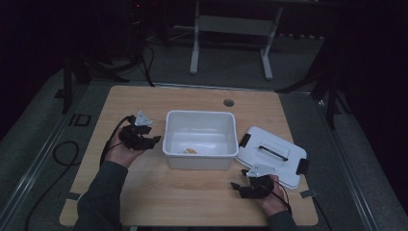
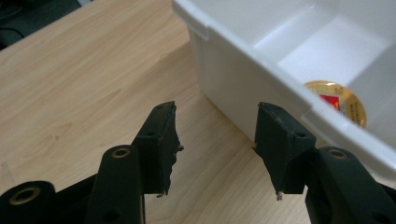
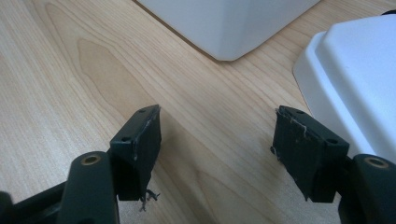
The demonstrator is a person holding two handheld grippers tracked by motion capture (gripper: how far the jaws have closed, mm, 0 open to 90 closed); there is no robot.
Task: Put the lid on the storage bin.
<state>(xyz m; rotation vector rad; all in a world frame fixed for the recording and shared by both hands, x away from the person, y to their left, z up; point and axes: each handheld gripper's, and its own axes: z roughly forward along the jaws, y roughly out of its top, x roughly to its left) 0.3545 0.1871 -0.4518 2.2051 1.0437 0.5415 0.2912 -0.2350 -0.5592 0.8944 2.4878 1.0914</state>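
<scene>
High view shows a white bin (image 1: pixel 200 139) in the middle of the wooden table (image 1: pixel 159 101), and I use this bin as the landmark. Inside it, near the front wall, lies one small round thing with a gold and red top (image 2: pixel 337 99); what it is exactly I cannot tell. Nothing else is visible in the bin. Its white lid (image 1: pixel 272 155), with black clips, lies flat on the table just to the right of the bin, so the bin stands uncovered.

The left gripper (image 1: pixel 155 139) is just beside the bin's left wall, jaws apart and holding nothing. The right gripper (image 1: pixel 235 186) rests in front of the bin's right corner, near the lid, jaws wide and also empty.

I judge that the step in hand is an approach to the bin. The next move probably calls for the left gripper to close on the bin's rim, or reach over it.
</scene>
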